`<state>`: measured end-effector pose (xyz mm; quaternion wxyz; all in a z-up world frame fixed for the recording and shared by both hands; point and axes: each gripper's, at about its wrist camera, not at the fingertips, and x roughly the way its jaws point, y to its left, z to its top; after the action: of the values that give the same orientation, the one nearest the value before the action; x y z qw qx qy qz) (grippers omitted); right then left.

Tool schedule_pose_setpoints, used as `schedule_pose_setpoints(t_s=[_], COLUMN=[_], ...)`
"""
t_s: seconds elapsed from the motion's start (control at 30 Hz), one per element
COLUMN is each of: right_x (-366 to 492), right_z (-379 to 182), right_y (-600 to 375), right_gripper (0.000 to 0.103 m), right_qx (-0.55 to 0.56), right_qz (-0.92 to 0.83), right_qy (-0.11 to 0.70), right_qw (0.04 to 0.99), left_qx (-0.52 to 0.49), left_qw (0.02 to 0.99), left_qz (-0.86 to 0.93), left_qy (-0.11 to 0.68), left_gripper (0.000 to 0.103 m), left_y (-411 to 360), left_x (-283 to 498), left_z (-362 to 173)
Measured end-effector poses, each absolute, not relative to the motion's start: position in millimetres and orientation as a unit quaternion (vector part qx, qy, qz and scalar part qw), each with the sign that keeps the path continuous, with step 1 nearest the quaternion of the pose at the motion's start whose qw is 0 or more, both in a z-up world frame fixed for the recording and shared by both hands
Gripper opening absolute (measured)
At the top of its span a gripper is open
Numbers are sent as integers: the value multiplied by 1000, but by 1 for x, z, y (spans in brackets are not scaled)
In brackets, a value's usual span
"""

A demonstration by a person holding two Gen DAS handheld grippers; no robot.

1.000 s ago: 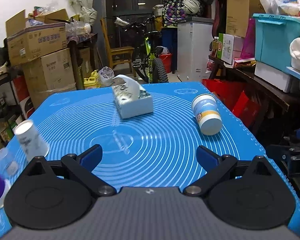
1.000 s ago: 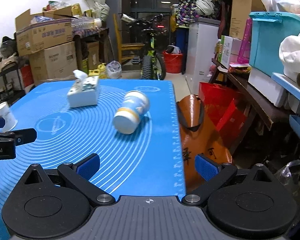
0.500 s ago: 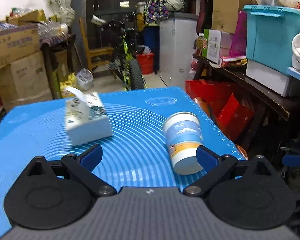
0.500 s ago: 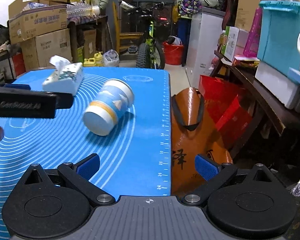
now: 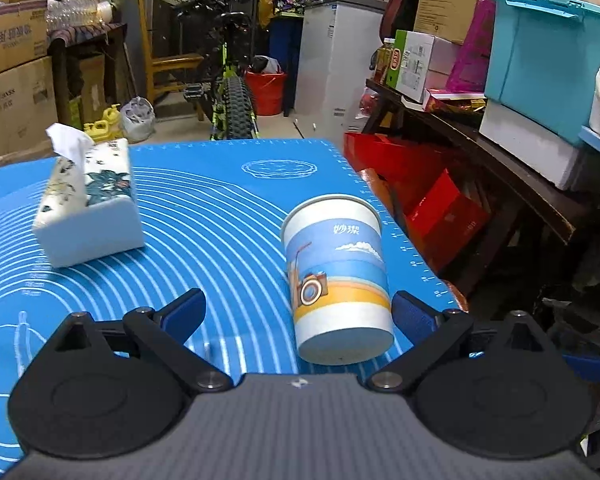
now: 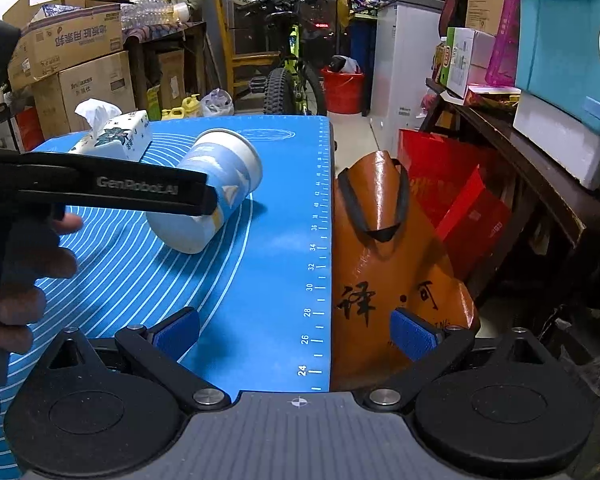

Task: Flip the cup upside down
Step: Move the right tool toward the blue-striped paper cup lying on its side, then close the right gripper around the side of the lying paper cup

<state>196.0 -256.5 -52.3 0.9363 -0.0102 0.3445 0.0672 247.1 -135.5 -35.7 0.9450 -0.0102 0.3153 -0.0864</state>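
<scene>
A paper cup (image 5: 336, 280) with blue, white and orange bands lies on its side on the blue mat (image 5: 220, 208), its base toward me. My left gripper (image 5: 298, 314) is open, and the cup's base lies between its fingertips, nearer the right one. In the right wrist view the cup (image 6: 210, 196) lies left of centre, partly behind the left gripper's black finger (image 6: 112, 188). My right gripper (image 6: 296, 334) is open and empty over the mat's right edge, well short of the cup.
A white tissue box (image 5: 88, 204) stands on the mat left of the cup. An orange bag (image 6: 384, 264) and red bags (image 5: 428, 196) sit on the floor beside the mat's right edge. Boxes, a bicycle (image 5: 232, 92) and shelves fill the room behind.
My left gripper has moved right and forward until the cup's base lies between its open fingers. My right gripper has edged forward and stays open. The cup has not moved.
</scene>
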Motion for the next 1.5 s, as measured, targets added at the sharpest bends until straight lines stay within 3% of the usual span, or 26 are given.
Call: schedule_pose_setpoints(t_s=[0.03,0.27,0.73,1.17,1.5], right_x=[196,195,186,107,61], right_z=[-53,-53,-44,-20,-11], right_y=[-256,-258,-253,-209,-193], right_gripper=[100,100,100,100,100], right_qx=[-10,-6,-1,-3,-13], right_qz=[67,66,76,121,128], right_qy=[344,345,338,336,343], right_qw=[936,936,938,934,930], left_qx=[-12,-7,29,28,12], left_qw=[945,943,948,951,947], left_qz=[-88,-97,-94,-32,-21], left_qy=[316,319,302,305,320], left_gripper=[96,59,58,58,58], left_y=[-136,-142,-126,-58,-40], left_x=[248,258,215,92,51], left_z=[-36,-38,-21,-3,-13])
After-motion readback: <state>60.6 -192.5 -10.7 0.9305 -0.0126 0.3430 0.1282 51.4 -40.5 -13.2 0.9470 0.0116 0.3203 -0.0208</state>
